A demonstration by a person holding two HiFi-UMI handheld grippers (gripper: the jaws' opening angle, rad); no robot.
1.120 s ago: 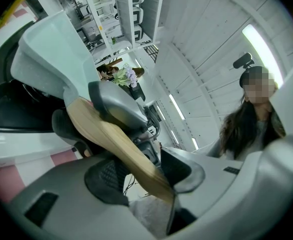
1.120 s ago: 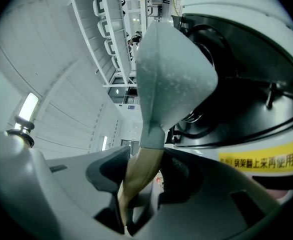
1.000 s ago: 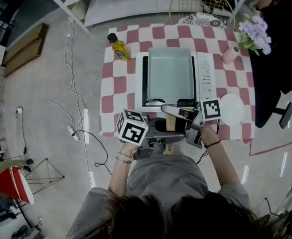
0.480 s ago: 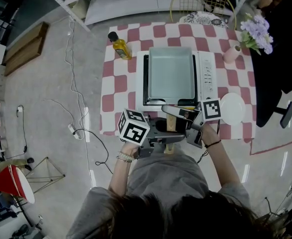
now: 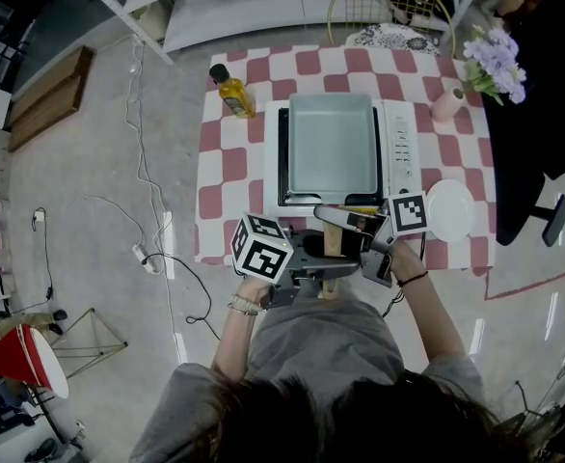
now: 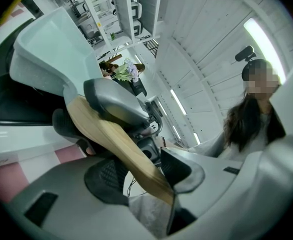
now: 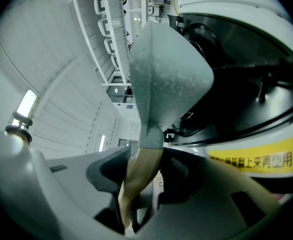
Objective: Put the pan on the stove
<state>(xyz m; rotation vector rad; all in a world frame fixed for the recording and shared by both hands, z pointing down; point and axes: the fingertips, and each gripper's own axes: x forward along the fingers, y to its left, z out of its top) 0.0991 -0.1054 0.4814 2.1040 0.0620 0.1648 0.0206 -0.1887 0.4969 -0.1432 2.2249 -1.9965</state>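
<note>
A square pale grey-green pan [image 5: 332,146] lies over the white portable stove [image 5: 399,143] on the checked table [image 5: 227,177]; I cannot tell whether it rests on the burner. Its wooden handle [image 5: 332,242] sticks out toward me past the table's near edge. My left gripper [image 5: 311,258] is shut on the handle from the left. My right gripper [image 5: 352,230] is shut on it from the right, closer to the pan. In the left gripper view the handle [image 6: 116,144] runs between that gripper [image 6: 141,171] up to the pan [image 6: 51,49]. The right gripper [image 7: 139,176] clamps the handle [image 7: 145,159] below the pan [image 7: 166,74].
A bottle of yellow oil [image 5: 231,93] stands at the table's far left corner. A white plate [image 5: 450,210] lies right of the stove, and a pink vase [image 5: 446,104] with purple flowers [image 5: 493,61] stands at the far right. Cables trail on the floor to the left.
</note>
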